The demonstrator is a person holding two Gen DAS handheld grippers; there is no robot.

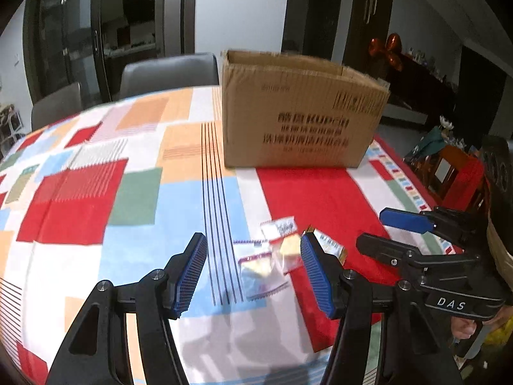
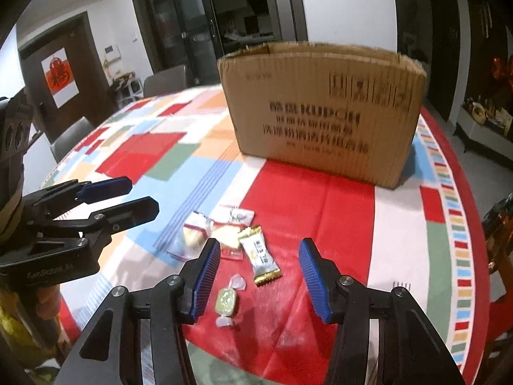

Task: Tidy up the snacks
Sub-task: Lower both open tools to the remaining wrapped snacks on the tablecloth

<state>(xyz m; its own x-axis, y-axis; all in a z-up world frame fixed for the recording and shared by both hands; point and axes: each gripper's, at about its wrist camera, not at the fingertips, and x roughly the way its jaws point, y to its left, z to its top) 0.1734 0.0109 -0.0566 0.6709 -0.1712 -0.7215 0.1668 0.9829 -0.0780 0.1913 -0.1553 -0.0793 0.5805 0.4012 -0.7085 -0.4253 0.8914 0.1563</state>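
Note:
Several small snacks lie in a cluster on the patterned tablecloth: two clear packets (image 2: 195,234) (image 2: 228,237) with pale yellow cakes, a gold-and-white wrapped bar (image 2: 258,253) and a green twist-wrapped candy (image 2: 227,301). In the left wrist view the clear packets (image 1: 256,263) and the bar (image 1: 330,245) show too. An open-topped cardboard box (image 2: 320,112) (image 1: 298,112) stands behind them. My left gripper (image 1: 253,276) (image 2: 142,195) hovers open just above the clear packets. My right gripper (image 2: 259,279) (image 1: 373,229) hovers open above the candy and bar. Neither holds anything.
The round table (image 1: 80,192) carries a cloth of red, blue, orange and green blocks. Grey chairs (image 1: 166,70) stand at its far side. A dark sideboard with ornaments (image 1: 416,64) lines the right wall, and a wooden chair (image 1: 455,173) sits near the table's right edge.

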